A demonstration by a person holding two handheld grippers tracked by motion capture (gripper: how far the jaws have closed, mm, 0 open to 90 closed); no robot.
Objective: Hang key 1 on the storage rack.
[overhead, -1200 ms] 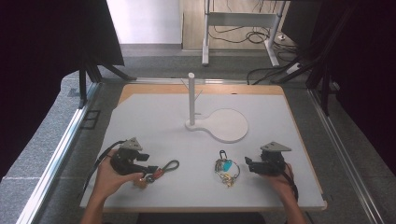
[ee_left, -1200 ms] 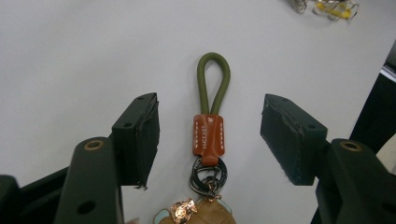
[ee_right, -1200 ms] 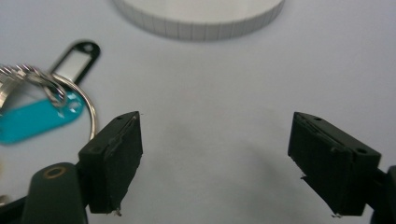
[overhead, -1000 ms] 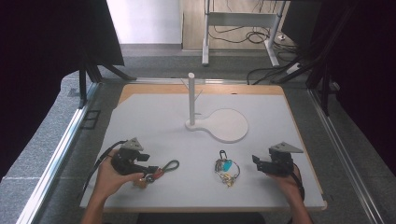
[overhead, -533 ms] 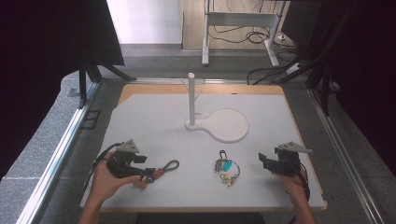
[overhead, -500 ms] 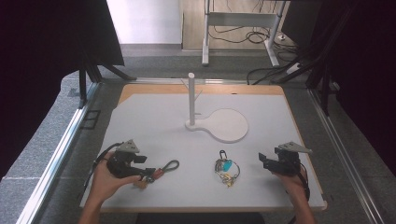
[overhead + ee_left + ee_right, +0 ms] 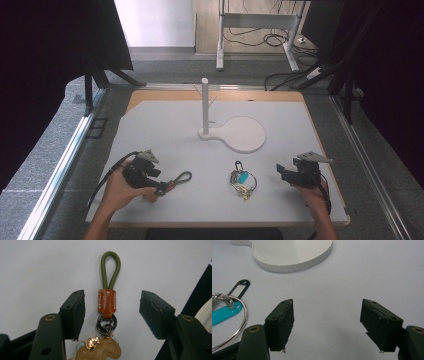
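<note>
Two tools open: left tool (image 7: 111,312) straddles keychain (image 7: 107,303), untouched.

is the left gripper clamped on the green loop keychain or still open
Open. In the left gripper view the left gripper has its jaws wide apart, with the keychain lying between them on the table, clear of both pads.

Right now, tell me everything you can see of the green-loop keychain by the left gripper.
The keychain lies flat on the white table. It has an olive-green cord loop, a brown leather-looking sleeve with stitching and an embossed mark, dark metal rings below, and a tan leather-looking charm with a coppery ornament. The loop points away from the left gripper, whose open jaws stand either side of the sleeve without touching it. In the high view it lies left of the key ring with the teal tag.
</note>
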